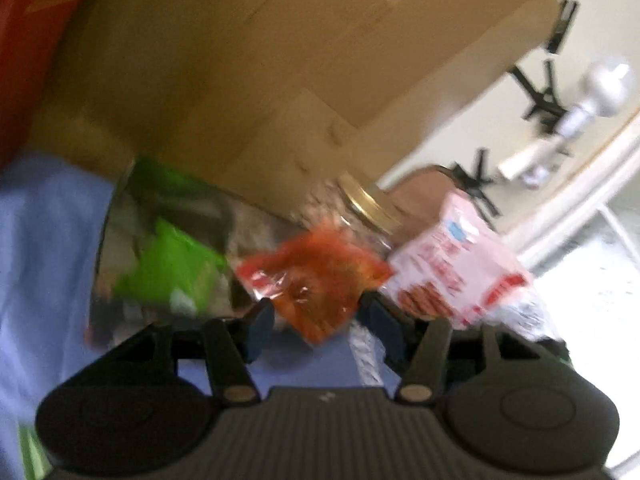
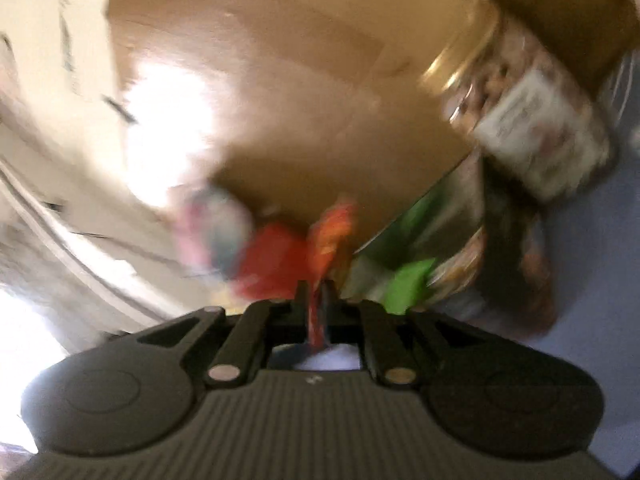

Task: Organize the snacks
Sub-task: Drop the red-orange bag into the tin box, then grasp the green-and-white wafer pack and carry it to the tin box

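**Clerk:** Item 1, your left gripper [image 1: 316, 320]. Its 2 fingers [image 1: 260, 330] stand wide apart and nothing is pinched between them. An orange snack packet [image 1: 316, 280] sits just ahead of the gap, over the blue cloth [image 1: 44, 240]. Whether the tips touch it, you cannot tell through the blur.

**Operator:** And the right?

**Clerk:** Item 2, your right gripper [image 2: 316, 296]. Its jaws are drawn nearly together on a thin red and orange packet [image 2: 330, 236], seen edge-on. The lower end of that packet runs down between the fingers and is cut off by the gripper body.

**Operator:** What else is listed?

**Clerk:** Item 3, a pink and white snack bag [image 1: 456, 256], to the right of the orange packet; its print is unreadable. Item 4, a green packet [image 1: 172, 268] lying against a shiny foil bag [image 1: 176, 204], left of the orange one. Item 5, a jar with a gold lid [image 1: 370, 210], partly hidden behind the packets; in the right wrist view the jar [image 2: 532, 120] shows a pale label, its text smeared. Item 6, a large cardboard box [image 1: 300, 60] behind everything, its top cut off. Item 7, a red shape [image 1: 24, 40] at the left edge, too clipped to name.
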